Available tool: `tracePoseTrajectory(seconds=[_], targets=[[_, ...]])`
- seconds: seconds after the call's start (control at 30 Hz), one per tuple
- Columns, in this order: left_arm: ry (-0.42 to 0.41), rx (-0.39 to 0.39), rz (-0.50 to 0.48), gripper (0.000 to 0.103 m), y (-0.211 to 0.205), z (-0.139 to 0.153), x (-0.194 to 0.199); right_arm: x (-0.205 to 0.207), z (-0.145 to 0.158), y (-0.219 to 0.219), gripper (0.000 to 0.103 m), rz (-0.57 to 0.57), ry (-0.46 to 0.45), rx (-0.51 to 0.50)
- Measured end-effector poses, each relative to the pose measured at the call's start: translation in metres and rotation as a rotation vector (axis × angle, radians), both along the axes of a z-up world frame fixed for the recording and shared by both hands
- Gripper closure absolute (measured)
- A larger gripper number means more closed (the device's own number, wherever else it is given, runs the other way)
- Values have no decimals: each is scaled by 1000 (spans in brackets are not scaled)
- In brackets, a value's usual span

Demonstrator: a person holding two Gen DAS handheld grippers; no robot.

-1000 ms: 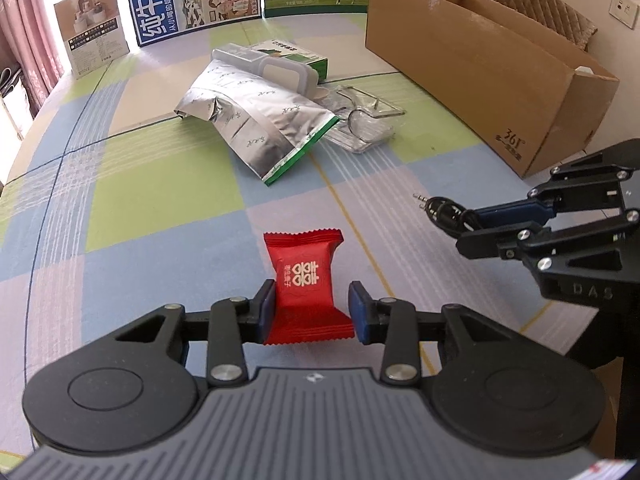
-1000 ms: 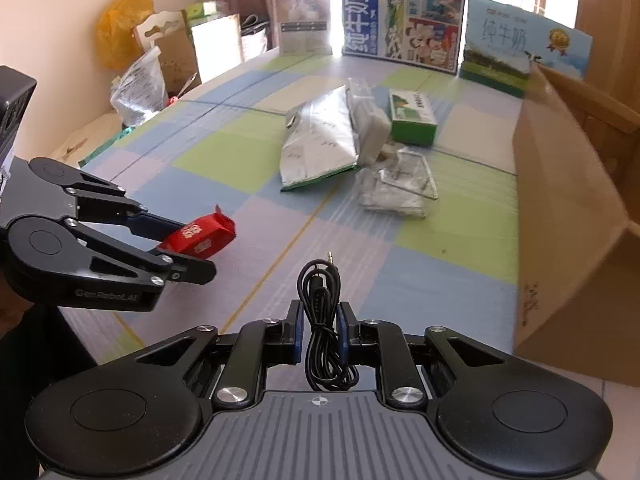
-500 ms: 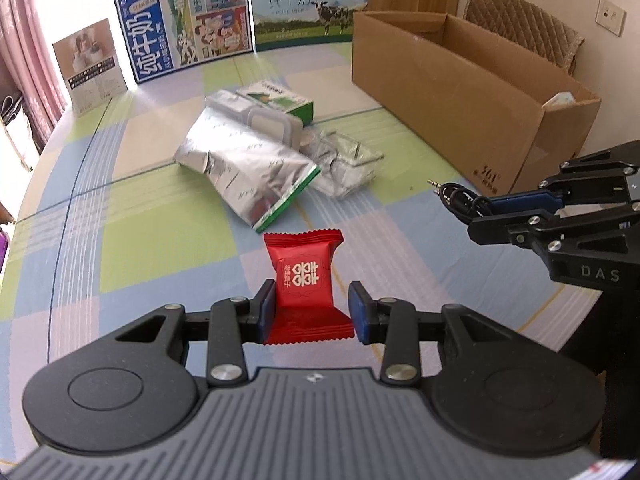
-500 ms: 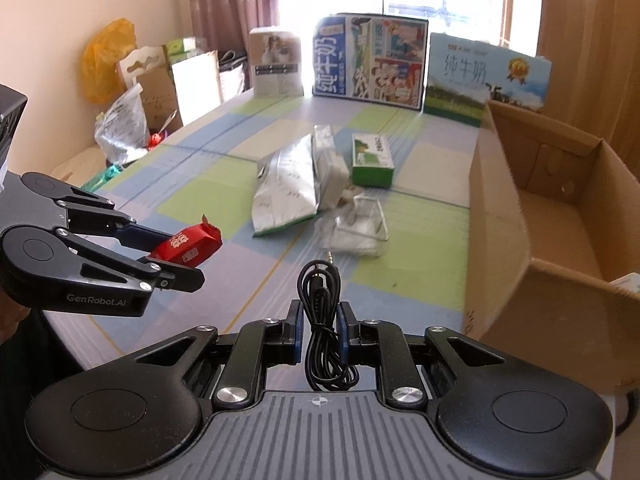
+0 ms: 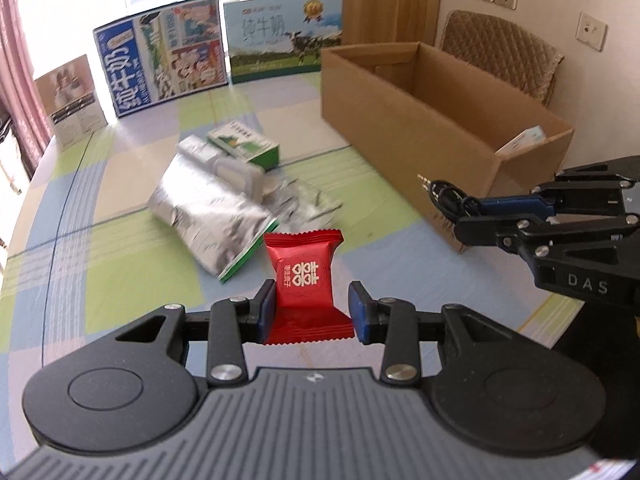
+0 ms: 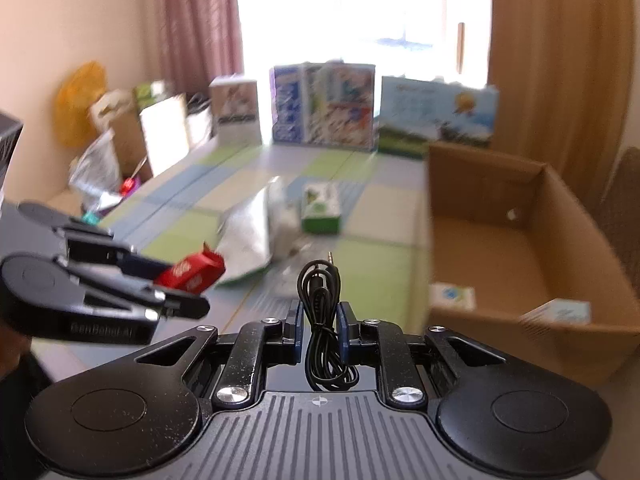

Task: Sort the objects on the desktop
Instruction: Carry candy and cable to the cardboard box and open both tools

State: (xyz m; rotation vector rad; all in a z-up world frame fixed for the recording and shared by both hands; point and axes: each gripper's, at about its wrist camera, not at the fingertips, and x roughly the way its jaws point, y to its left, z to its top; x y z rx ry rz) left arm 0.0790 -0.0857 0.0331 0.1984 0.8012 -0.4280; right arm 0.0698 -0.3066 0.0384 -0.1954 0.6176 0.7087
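Candy (image 5: 305, 276) sits clenched in your left gripper (image 5: 312, 308), lifted clear of the table (image 5: 120, 272); your right gripper (image 6: 319, 322) is clamped on the coiled cable (image 6: 320, 320), also in the air. The box (image 5: 404, 136) stands open to the right, with a few packets already inside. Carry both over its rim before you let go, and keep each grip firm, since the cable's loose loops could snag on the cardboard edge. Release one at a time, low inside the box.
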Motion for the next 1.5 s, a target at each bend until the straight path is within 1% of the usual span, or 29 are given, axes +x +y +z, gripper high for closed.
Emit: tracePoseTrajectory(seconds=[0.17,0.37,0.47,0.63,0.83,0.97,1.07,1.13,1.2,1.37,1.5], targets=[[-37,-23,-51,70,-31,18,8,17,25,-23,89,-67,-60,19],[-81,-56,-125,70,-78,41,20,46,40,-56,89,-153,-100,16],[-102,-68,-162,70,-102,51,27,60,42,-72,89,-181,-111,8],[-111,-86,-212,70,-143,60,43,82,37,-93,89,-223,-114,-5],[-87,-107,-244,70,-181,55,62,103,28,-111,89,-253,-104,-14],[-70,-115,-238,70,-195,49,74,115,22,-114,89,-259,-95,-14],[-75,-117,-228,70,-200,46,79,119,18,-115,89,-261,-89,-14],[-83,-134,-220,70,-201,45,83,120,16,-116,89,-264,-84,-13],[-87,-134,-202,61,-200,44,85,121,14,-116,89,-265,-78,-12],[-93,-136,-193,61,-193,47,84,121,9,-115,89,-265,-66,-11],[-97,-139,-179,58,-185,49,77,122,10,-114,89,-263,-64,-4]])
